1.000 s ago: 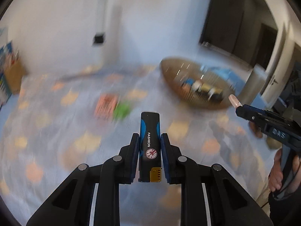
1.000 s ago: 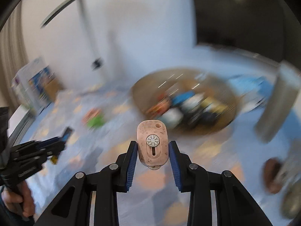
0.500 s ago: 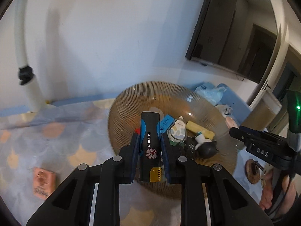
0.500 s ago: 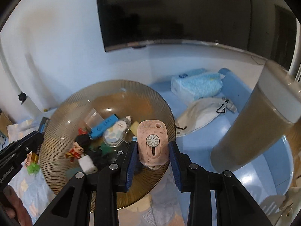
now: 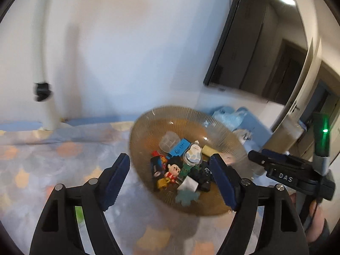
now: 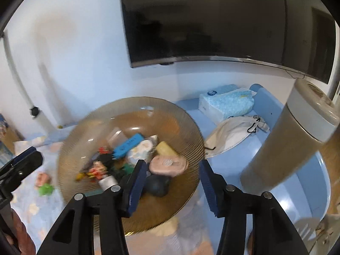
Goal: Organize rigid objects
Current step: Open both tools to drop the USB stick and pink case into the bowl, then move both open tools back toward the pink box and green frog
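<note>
The left gripper (image 5: 170,176) stood over the ribbed amber bowl (image 5: 148,123), its jaws having just opened, spread wide with nothing clamped. In the bowl lay the black-and-blue lighter (image 5: 156,167), its label too blurred to read, beside a toy figure (image 5: 173,170) and a blue case (image 5: 179,147) with unreadable print. The right gripper (image 6: 173,180), marked "DAS" on its side, had also just been opening; the pink mouse-shaped piece (image 6: 169,163) lay in the bowl, free of the pads.

Ribbed amber bowl (image 6: 191,127) crowded with small objects; open patterned table (image 5: 53,159) to its left. Tall beige cylinder (image 6: 293,140), tissue pack (image 6: 225,104) and face mask (image 6: 229,136) obstruct the right.
</note>
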`<action>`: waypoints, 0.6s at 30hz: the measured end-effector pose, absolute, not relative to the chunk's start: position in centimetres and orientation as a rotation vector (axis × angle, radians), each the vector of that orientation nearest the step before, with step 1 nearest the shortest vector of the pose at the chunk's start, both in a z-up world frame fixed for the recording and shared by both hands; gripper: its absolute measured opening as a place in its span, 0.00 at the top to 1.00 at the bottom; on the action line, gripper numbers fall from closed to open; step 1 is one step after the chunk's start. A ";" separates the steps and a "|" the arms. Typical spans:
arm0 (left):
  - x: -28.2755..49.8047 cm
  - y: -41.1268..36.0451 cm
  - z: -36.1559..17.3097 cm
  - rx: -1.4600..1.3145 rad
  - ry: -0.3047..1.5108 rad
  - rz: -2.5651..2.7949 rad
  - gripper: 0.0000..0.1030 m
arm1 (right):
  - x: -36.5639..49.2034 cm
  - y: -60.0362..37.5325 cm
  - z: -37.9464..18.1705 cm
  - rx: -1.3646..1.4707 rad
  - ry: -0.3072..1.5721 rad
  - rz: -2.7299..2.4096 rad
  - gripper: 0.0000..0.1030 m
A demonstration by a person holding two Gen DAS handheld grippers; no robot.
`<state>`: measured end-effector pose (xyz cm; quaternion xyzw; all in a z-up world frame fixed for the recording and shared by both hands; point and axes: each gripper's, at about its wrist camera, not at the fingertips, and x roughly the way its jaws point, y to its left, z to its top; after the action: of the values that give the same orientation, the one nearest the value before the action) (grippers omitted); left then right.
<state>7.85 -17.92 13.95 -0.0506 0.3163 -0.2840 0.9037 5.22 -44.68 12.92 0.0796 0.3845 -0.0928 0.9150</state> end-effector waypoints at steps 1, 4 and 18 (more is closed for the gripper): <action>6.7 -16.3 14.8 -0.116 0.632 -0.572 0.26 | 4.8 -44.2 13.4 0.168 0.785 -0.176 0.52; 3.9 -11.8 16.4 -0.144 0.571 -0.517 0.19 | 2.9 -41.6 15.2 0.173 0.747 -0.104 0.47; -1.7 4.9 5.0 -0.248 0.650 -0.098 0.02 | -1.8 -23.2 4.0 0.031 0.850 0.177 0.22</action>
<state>-1.70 4.91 5.00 -0.1214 0.3186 -0.0481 0.9389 -1.81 -23.22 4.01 0.0150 0.4117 0.0856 0.9072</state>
